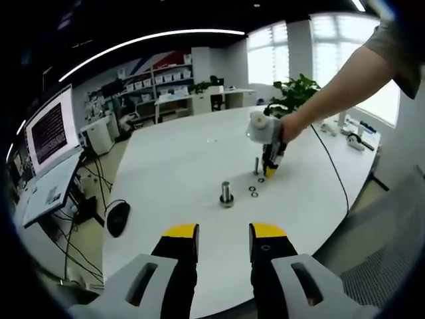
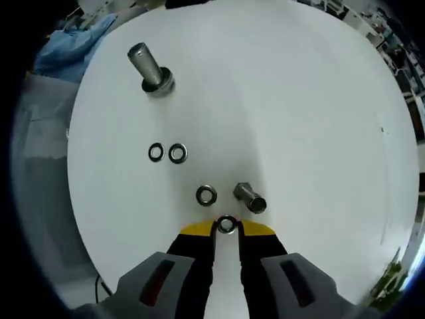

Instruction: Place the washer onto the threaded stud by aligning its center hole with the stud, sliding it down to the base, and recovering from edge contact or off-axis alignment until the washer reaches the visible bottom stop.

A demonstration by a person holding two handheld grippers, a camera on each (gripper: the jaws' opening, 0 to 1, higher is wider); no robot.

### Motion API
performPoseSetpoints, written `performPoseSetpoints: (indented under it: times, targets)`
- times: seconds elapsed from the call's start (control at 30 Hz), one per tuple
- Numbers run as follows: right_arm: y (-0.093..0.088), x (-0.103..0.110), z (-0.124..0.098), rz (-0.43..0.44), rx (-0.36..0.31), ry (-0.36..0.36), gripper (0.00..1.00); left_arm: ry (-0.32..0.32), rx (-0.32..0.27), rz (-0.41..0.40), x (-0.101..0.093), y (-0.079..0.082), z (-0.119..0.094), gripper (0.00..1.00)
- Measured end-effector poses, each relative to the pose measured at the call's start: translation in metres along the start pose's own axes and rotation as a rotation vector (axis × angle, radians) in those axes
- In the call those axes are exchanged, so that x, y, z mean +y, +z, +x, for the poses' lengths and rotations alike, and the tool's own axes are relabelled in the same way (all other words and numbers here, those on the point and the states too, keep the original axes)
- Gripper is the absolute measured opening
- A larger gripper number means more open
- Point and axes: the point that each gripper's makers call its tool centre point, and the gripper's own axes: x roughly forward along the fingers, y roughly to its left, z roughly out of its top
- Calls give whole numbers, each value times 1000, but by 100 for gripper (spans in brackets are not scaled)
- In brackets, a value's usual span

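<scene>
right gripper view: washer pinched at the tong tips beside the small stud

right gripper view shows a washer held edgewise between the tips of the right tongs, which are closed on it just above the white tabletop. the small stud stands just beyond and slightly right of the held washer, apart from it. a loose washer lies flat just left of that stud. farther out, a pair of washers lies side by side, and a larger stud stands well beyond them.

left gripper view shows the left tongs open and empty, over the near edge of the tabletop. across it, a person's hand holds the right tongs down by the small stud, with the larger stud nearer.
</scene>
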Motion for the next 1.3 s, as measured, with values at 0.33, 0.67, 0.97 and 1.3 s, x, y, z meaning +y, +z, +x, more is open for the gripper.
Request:
performPoseSetpoints:
  times: [0.33, 0.67, 0.97, 1.3]
  targets:
    - [0, 1, 0, -13, 30, -38, 15, 1, 2, 4, 0, 0, 0, 28]
    - [-2, -1, -1, 61, -113, -24, 14, 10, 7, 8, 3, -1, 0, 28]
    - [-2, -1, -2, 137, -183, -41, 14, 8, 4, 10, 2, -1, 0, 27]
    - [1, -1, -2, 176, -239, -54, 14, 11, 4, 13, 3, -1, 0, 27]
